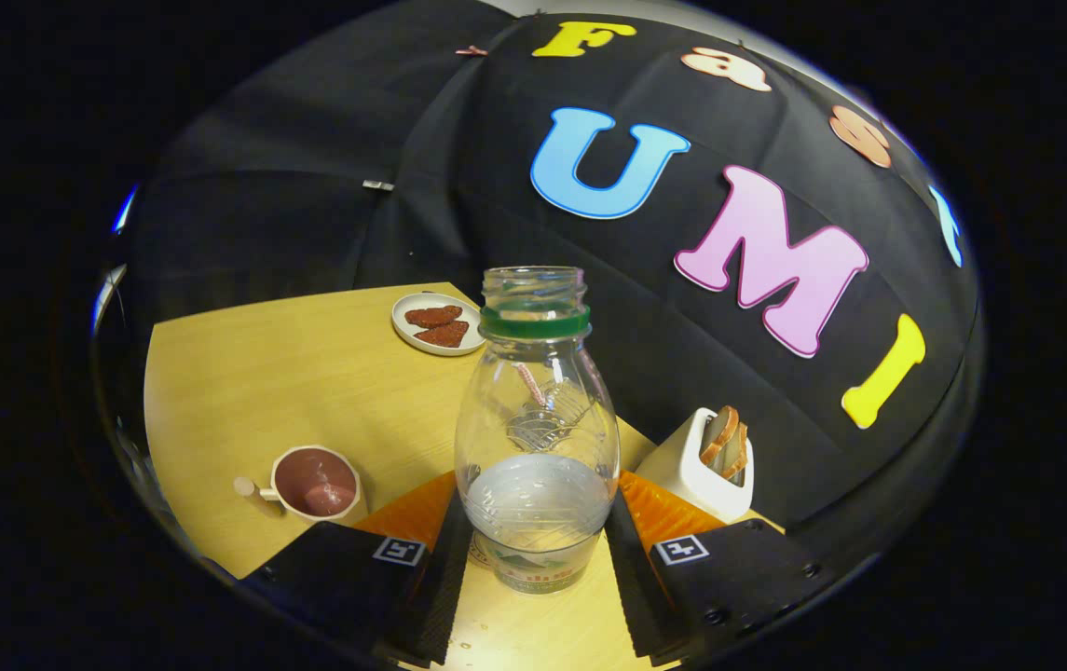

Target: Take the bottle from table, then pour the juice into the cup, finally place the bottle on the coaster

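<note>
Bottle: the clear bottle [535, 438] with the green neck ring stands upright between the two fingers, cap off, a low band of pale liquid at the bottom.
Grip: the gripper [538, 545] has both fingers pressed on the lower body, one on each side, so it's closed on the bottle.
Lift: hard to call from here; the base sits close over the table [309, 373], and I can't tell whether it's touching or just clear.
Cup: there it is, the pink-lined cup [316, 482] with its stubby handle, off to the left of the fingers, near but apart from the bottle.
Step in hand: looks like the carry toward the cup, pour not yet begun.
Doing it well: keep the bottle upright on the way across, bring the open mouth over the cup before tilting, then tip slowly. With so little liquid inside, I'd expect it needs a deep tilt.
Watch out: the grip is low, so the top may swing.
Further out: a white plate [435, 323] with reddish slices sits beyond the bottle; a white holder [696, 466] with brown slices stands to the right.
Coaster: can't pick it out.
</note>
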